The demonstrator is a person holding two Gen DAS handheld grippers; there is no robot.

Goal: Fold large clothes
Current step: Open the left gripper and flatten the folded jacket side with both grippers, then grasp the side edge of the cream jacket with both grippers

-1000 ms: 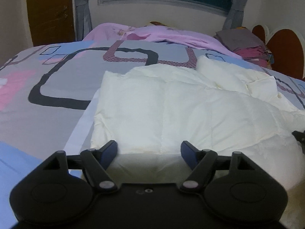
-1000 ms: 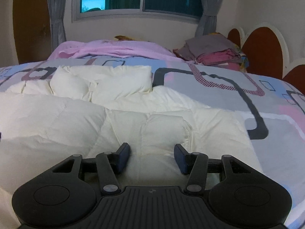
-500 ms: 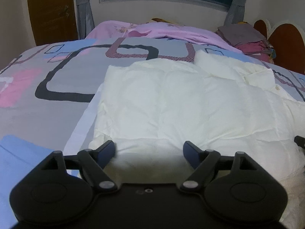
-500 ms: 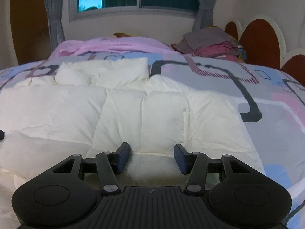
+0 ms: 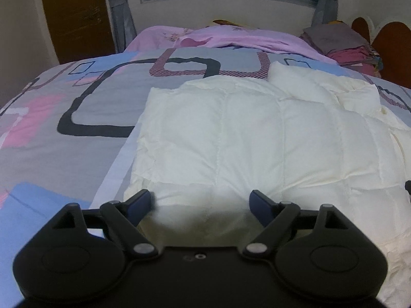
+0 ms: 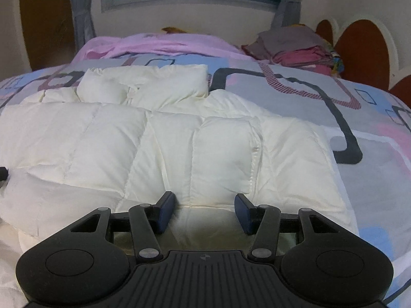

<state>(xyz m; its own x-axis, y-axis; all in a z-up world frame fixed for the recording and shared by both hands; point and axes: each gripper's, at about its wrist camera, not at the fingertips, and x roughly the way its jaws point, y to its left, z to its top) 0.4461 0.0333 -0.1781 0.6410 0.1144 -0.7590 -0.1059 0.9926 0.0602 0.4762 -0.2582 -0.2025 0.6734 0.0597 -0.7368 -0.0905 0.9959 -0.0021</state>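
Note:
A large cream quilted down garment (image 5: 244, 138) lies spread on the bed, partly folded, with a puffy folded part at its far end (image 5: 321, 87). It also shows in the right wrist view (image 6: 159, 143). My left gripper (image 5: 200, 202) is open, its jaws wide apart just over the garment's near left edge. My right gripper (image 6: 204, 208) is open over the garment's near right edge, holding nothing. The tip of the other gripper shows at the frame edge in each view.
The bed has a grey, pink and blue patterned cover (image 5: 77, 107). A pink blanket (image 5: 231, 36) lies bunched at the far side under the window. A stack of folded clothes (image 6: 295, 48) sits by the headboard. A wooden door (image 5: 77, 15) stands far left.
Both grippers have risen and tilted down a little, so more of the garment's top shows. Both stay open. The garment has settled flatter.

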